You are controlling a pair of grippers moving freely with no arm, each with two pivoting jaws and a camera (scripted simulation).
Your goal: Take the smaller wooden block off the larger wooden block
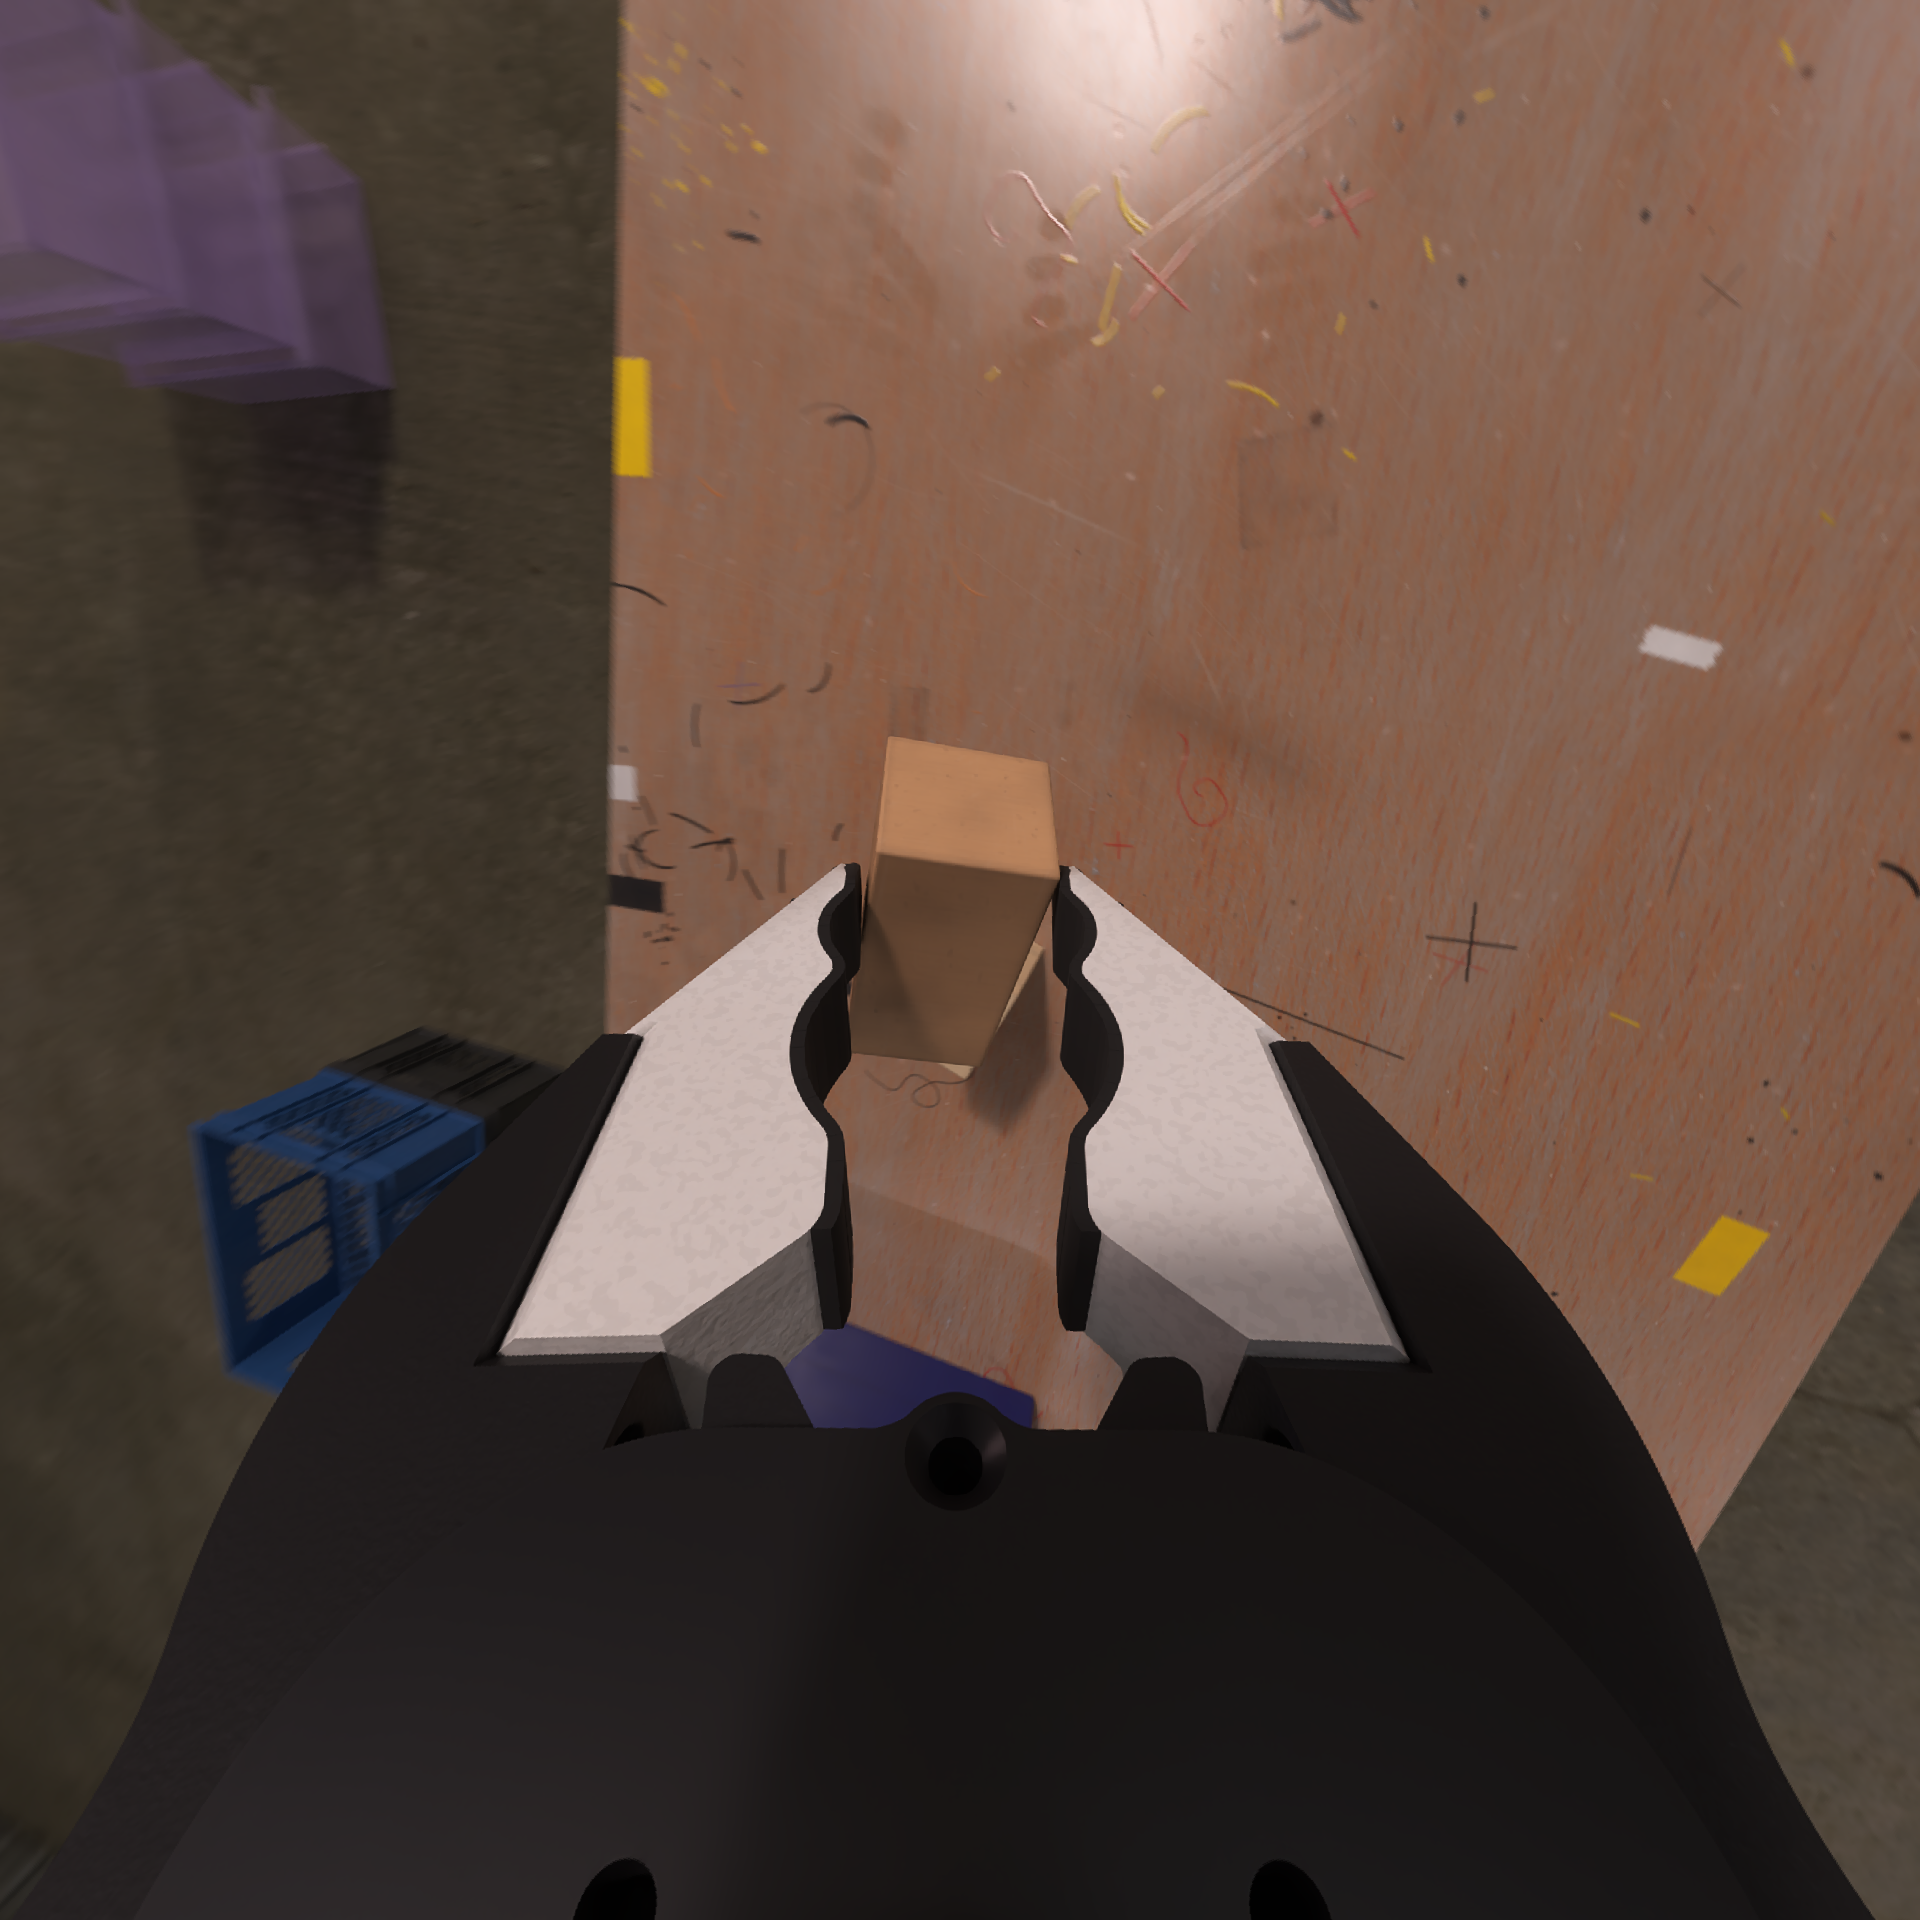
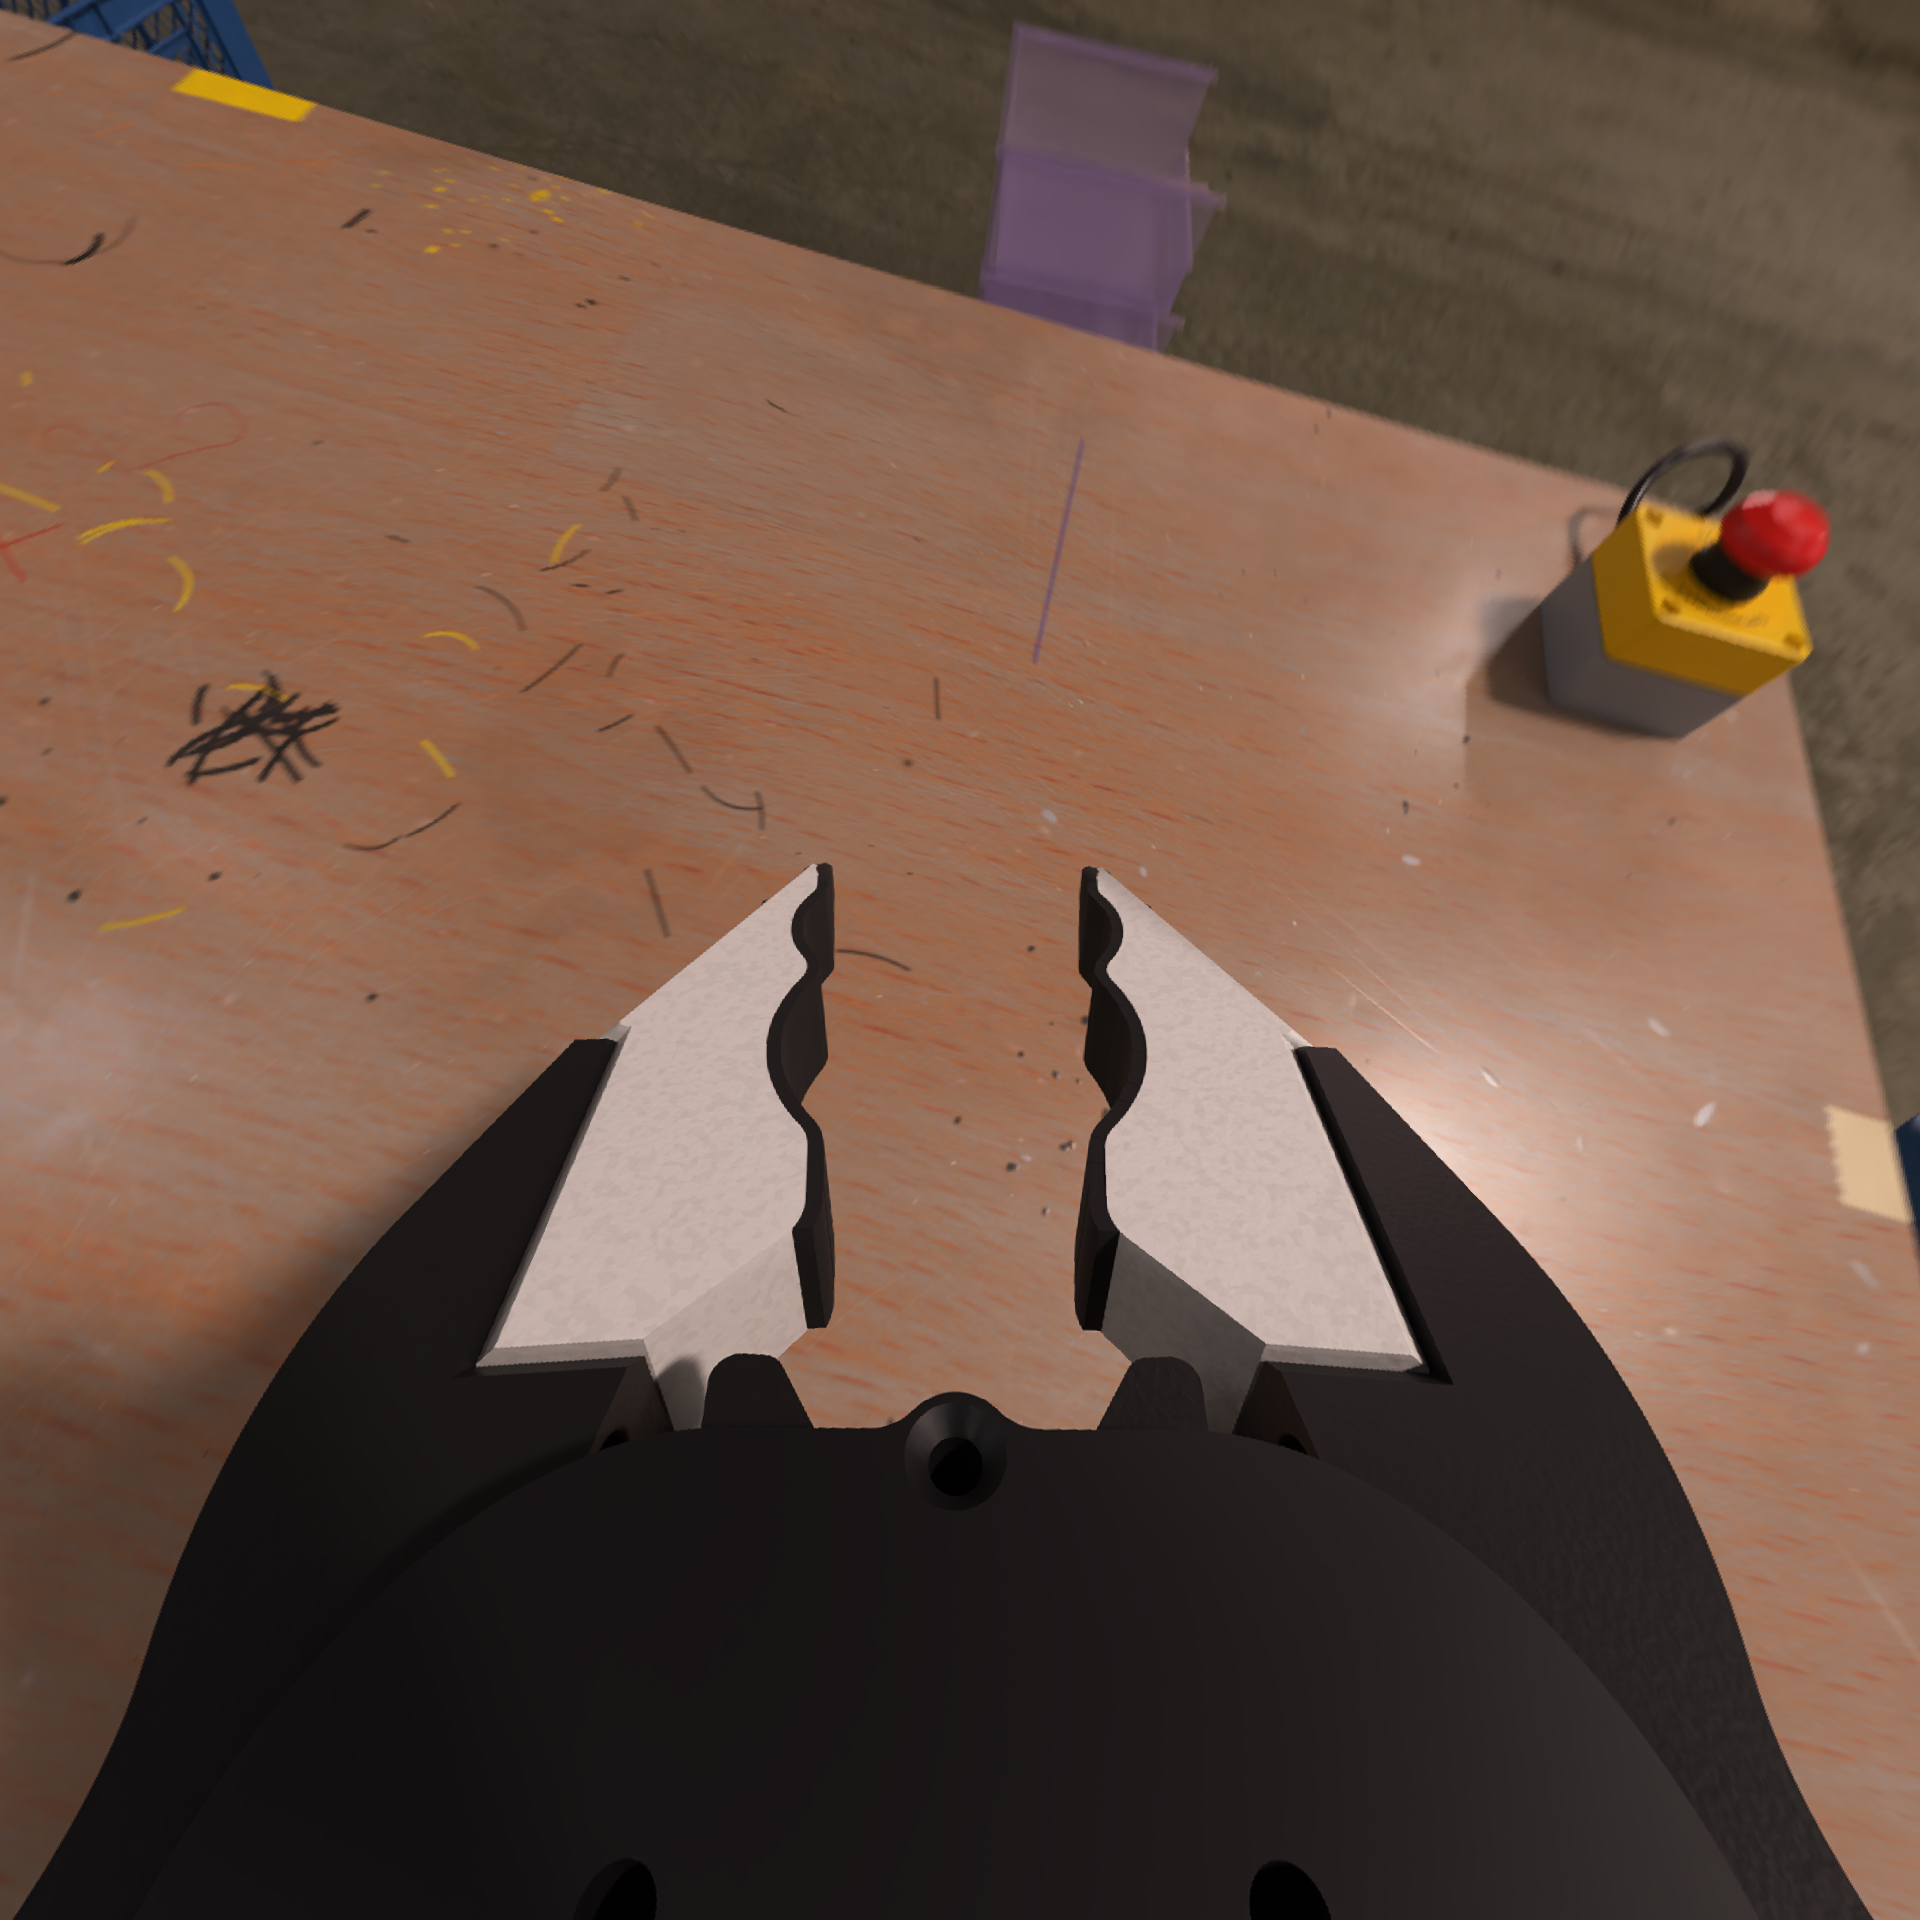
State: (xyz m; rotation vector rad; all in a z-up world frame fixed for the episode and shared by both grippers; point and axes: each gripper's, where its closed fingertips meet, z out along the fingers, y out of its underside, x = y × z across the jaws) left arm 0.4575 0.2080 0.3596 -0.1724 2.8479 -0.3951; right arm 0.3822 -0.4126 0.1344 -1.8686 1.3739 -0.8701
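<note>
In the left wrist view my left gripper (image 1: 956,899) is shut on the smaller wooden block (image 1: 961,883), a tan block whose two sides touch my fingertips (image 1: 844,914). Under and behind it a paler piece of wood, the larger wooden block (image 1: 1023,997), peeks out on the scratched wooden table (image 1: 1351,623); most of it is hidden by the held block. I cannot tell whether the two blocks still touch. In the right wrist view my right gripper (image 2: 956,894) is open and empty above a bare part of the table (image 2: 935,623). No block shows in that view.
The table's left edge (image 1: 613,727) runs close to the blocks, with floor beyond holding a blue crate (image 1: 312,1195) and a purple bin (image 1: 187,208). A dark blue flat thing (image 1: 904,1387) lies under my left gripper. A yellow box with a red button (image 2: 1683,623) stands at a table corner.
</note>
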